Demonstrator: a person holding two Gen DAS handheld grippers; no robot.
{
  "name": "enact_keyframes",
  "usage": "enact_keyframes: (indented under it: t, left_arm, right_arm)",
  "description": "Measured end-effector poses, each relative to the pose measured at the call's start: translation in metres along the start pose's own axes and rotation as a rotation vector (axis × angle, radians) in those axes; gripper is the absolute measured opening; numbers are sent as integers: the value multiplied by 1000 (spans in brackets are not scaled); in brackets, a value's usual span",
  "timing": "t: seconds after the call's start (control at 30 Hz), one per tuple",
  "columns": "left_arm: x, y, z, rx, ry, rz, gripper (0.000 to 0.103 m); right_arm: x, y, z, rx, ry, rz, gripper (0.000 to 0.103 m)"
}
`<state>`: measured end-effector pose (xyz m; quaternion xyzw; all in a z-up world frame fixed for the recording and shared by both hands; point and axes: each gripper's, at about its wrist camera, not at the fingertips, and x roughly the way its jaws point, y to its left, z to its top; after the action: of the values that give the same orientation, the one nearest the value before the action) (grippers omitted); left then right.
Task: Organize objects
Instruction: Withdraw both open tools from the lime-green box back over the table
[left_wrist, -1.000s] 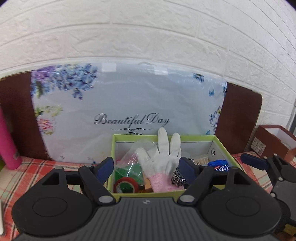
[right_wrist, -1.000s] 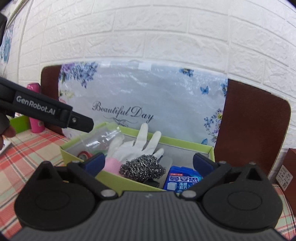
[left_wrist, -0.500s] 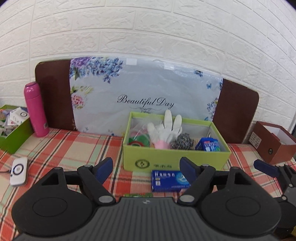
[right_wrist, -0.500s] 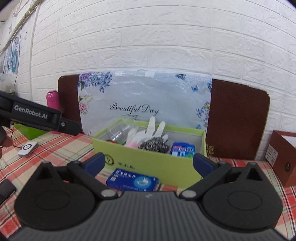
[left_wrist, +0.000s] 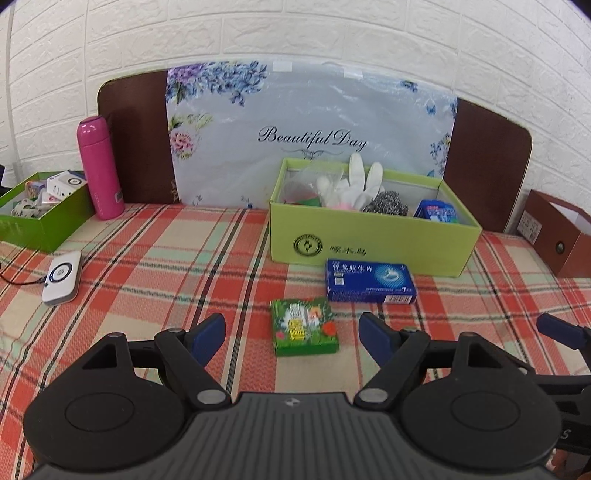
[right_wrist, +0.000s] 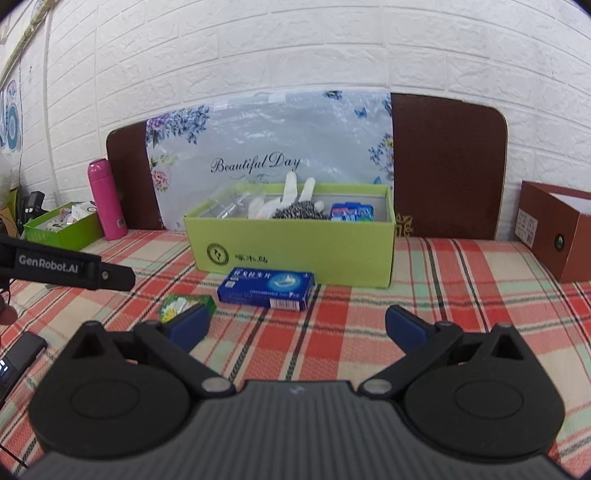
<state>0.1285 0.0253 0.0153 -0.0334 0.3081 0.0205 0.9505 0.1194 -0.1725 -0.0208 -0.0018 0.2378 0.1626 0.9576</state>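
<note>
A lime-green box (left_wrist: 373, 242) (right_wrist: 295, 254) stands on the plaid tablecloth and holds a white glove (left_wrist: 354, 186), a steel scourer (left_wrist: 386, 203), a blue packet (left_wrist: 437, 212) and a clear bag. In front of it lie a blue medicine box (left_wrist: 371, 281) (right_wrist: 267, 286) and a small green box (left_wrist: 304, 326) (right_wrist: 181, 303). My left gripper (left_wrist: 291, 334) is open, empty, just short of the small green box. My right gripper (right_wrist: 297, 326) is open and empty, back from the blue medicine box.
A pink bottle (left_wrist: 99, 168) and a second green box (left_wrist: 40, 214) of small items stand at the left. A white device (left_wrist: 62, 277) with a cable lies on the cloth. A brown box (left_wrist: 557, 236) sits at the right. A floral board leans on the wall.
Both grippers have drawn back from over the lime-green box and sunk a little. The blue medicine box and the small green box have come into view on the cloth.
</note>
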Motion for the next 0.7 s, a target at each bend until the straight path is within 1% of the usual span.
enact_keyframes:
  t: [0.13,0.23,0.43,0.57,0.63,0.7]
  left_arm:
    - [4,-1,-9,3,18,9,82]
    - [10,1,-14,-2,22,1,82]
    - [26,15,-31,-50,66,-2,82]
    - [33,18,-40,-64,95,-19,82]
    - [37,14,-39,-67,93,-29,82]
    - [41,8,-34,-60,71,-31,82]
  right_arm:
    - [1,1,-9,20,25,2,103]
    - [2,3,-15,22,39,3,103]
    - [1,4,-19,24,46,2,103]
    - [6,3,-20,24,55,4,103]
    - [9,3,-21,27,64,4,103]
    - [12,2,-22,32,71,3,103]
